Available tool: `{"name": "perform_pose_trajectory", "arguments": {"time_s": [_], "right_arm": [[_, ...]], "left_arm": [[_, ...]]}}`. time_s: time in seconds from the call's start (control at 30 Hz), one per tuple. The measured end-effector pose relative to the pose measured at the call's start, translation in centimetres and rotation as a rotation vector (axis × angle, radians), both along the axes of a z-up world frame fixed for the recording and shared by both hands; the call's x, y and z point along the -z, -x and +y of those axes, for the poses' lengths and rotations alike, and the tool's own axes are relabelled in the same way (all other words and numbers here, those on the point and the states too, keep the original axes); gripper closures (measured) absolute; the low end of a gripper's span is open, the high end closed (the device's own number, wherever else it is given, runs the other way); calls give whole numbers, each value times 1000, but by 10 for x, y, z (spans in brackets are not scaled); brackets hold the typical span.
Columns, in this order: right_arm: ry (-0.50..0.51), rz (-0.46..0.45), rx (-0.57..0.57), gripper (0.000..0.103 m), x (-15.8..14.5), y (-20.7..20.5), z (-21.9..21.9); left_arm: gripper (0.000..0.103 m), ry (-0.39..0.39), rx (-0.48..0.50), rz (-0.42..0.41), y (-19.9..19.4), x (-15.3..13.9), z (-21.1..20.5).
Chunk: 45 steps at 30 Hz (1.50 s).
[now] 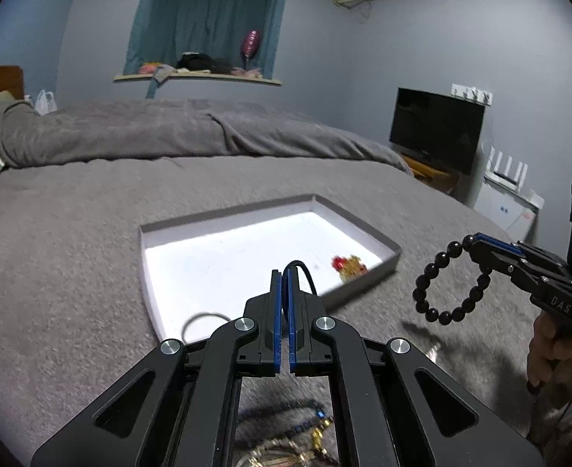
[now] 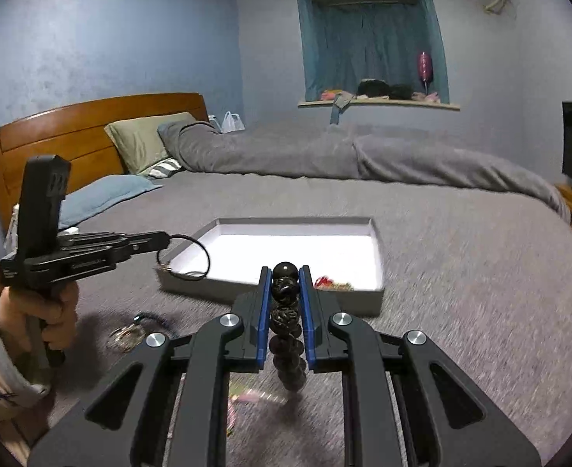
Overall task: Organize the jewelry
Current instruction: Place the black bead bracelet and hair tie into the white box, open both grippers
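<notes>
On the grey bedspread (image 1: 71, 257) lies a shallow grey cardboard tray with a white floor (image 1: 223, 257), open side up. The left gripper (image 1: 284, 272) hangs over the tray's near edge, its blue-lined jaws pressed together on a thin black cord loop (image 2: 192, 255) — in the right wrist view the loop dangles from the fingertips at about 9 o'clock, just over the tray's near left corner. Inside the tray, near its right wall at roughly 3 o'clock, sits a small red and gold trinket (image 1: 349, 265), blurred. At 3 o'clock in the left wrist view the right gripper (image 1: 469, 242) is held above the bedspread, well clear of the tray, pinching a bracelet of round black beads (image 1: 447, 278) that hangs below the fingertips. Under the left gripper, at 6 o'clock, a tangle of gold and dark chains (image 1: 286, 439) rests on the bedspread — details unclear.
</notes>
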State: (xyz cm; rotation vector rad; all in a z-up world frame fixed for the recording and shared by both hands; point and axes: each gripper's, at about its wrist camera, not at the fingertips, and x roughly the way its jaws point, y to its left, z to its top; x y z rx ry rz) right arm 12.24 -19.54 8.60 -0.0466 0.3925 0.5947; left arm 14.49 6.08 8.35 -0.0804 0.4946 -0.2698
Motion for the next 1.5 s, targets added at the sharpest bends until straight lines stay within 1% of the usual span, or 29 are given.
{"name": "perform_pose_trajectory", "arguments": {"time_s": [0.1, 0.27, 0.4, 0.57, 0.7, 0.83, 1.0, 1.07, 1.1, 1.13, 1.17, 1.2, 1.23, 1.3, 1.4, 1.5], "right_arm": [[-13, -6, 10, 89, -9, -15, 3], [-28, -14, 7, 89, -19, -41, 15], [-34, 5, -8, 89, -21, -66, 30], [-68, 65, -47, 89, -17, -101, 51], [-92, 153, -70, 89, -2, -126, 61], [-47, 251, -35, 89, 23, -144, 68], [-5, 319, 7, 89, 41, -154, 66], [-1, 332, 10, 85, 44, -155, 67], [-4, 335, 11, 76, 45, -154, 66], [-8, 329, 12, 64, 44, -153, 68], [-11, 324, 12, 58, 43, -151, 66], [-16, 317, 12, 50, 42, -148, 64], [-21, 309, 12, 50, 41, -147, 62], [-28, 296, 16, 50, 37, -142, 56], [-36, 284, 23, 50, 34, -135, 46], [-21, 276, 21, 46, 36, -122, 37]], "left_arm": [[100, 27, -28, -7, -10, -3, 7], [100, 41, -69, -1, -27, 0, 10], [100, 60, -104, 15, -41, 5, 13], [100, 78, -140, 57, -57, 18, 20], [100, 94, -151, 117, -69, 29, 25], [100, 88, -159, 177, -77, 38, 25], [100, 89, -165, 228, -84, 43, 28], [88, 98, -164, 228, -84, 43, 31], [72, 99, -168, 219, -82, 41, 32], [59, 97, -170, 211, -80, 39, 32], [54, 96, -171, 200, -77, 38, 33], [47, 90, -176, 186, -74, 35, 33], [41, 83, -179, 179, -72, 33, 33], [38, 75, -177, 162, -67, 29, 32], [36, 70, -171, 151, -61, 26, 29], [34, 60, -150, 135, -53, 22, 23]]}}
